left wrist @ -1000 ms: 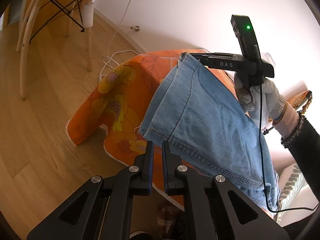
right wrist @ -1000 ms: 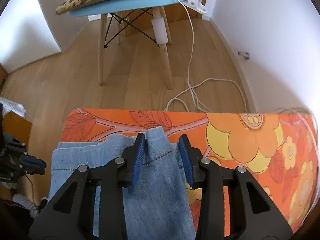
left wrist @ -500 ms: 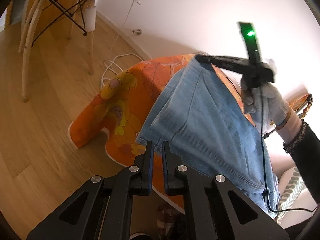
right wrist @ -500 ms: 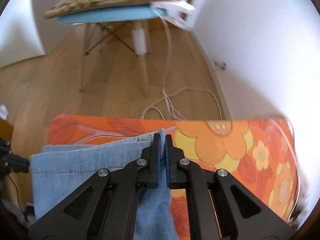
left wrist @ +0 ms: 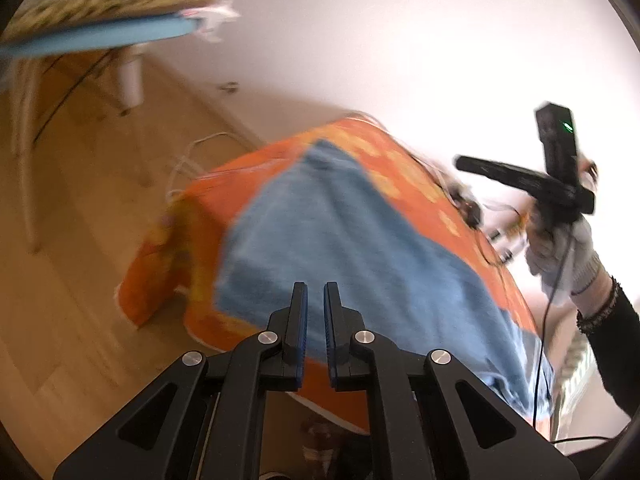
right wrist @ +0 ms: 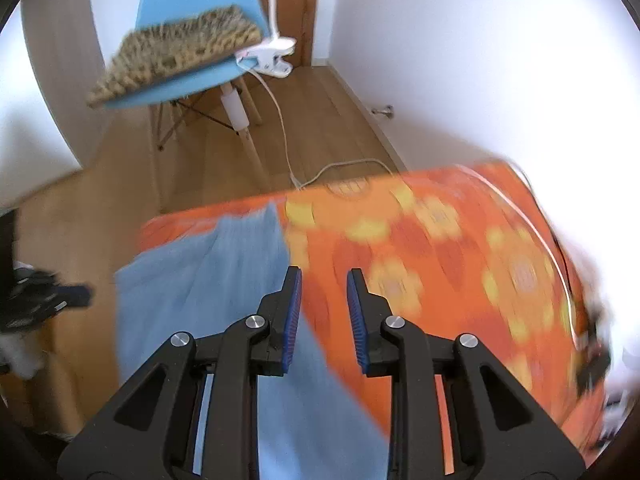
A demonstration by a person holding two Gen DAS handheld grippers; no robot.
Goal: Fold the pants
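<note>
From the left wrist, the pants [left wrist: 352, 248] lie folded flat on the orange-covered table [left wrist: 400, 160]; the left gripper [left wrist: 314, 320] hangs above with fingers narrow, empty. From the right wrist, the right gripper [right wrist: 322, 312] is parted wide, holding nothing. Further folds may remain.

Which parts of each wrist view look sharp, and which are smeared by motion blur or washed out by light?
Left wrist view: left gripper sharp; pants and orange cloth smeared; wall washed out.
Right wrist view: right gripper sharp; pants and cloth's flowers streaked; chair slightly soft; right edge blown out.
</note>
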